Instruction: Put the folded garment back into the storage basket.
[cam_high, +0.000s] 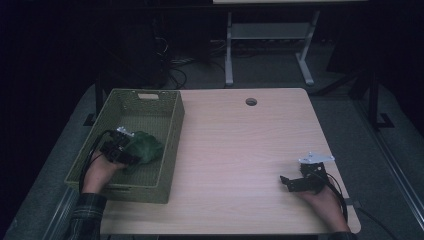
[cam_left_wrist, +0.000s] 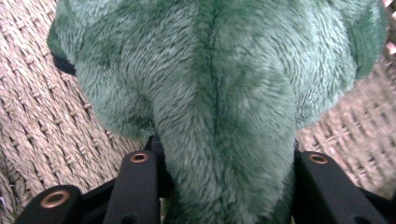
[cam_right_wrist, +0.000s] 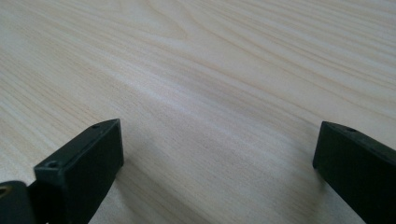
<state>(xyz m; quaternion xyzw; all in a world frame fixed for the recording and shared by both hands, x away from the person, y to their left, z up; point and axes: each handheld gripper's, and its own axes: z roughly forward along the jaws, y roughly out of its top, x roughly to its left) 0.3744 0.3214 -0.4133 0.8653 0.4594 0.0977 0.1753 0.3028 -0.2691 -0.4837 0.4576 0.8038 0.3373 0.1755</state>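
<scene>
Basket (cam_high: 170, 150) first: the green woven one sits at the left of the high view, on the left edge of your pale wooden table (cam_high: 240, 150). Your left gripper (cam_high: 131, 146) is down inside it, near the lower middle of the basket, and its jaws are pressed on a dark green plush toy (cam_high: 145, 146). In the left gripper view that toy (cam_left_wrist: 219, 93) bulges up from between the two black jaws, its fur squeezed in between them, with the basket's weave (cam_left_wrist: 42, 130) behind it on both sides.

Your right gripper (cam_high: 286, 181) rests low at the lower right of the high view, on bare tabletop. In the right gripper view its jaws stand wide apart at the bottom corners, with wood grain (cam_right_wrist: 210, 93) between them and nothing held.
</scene>
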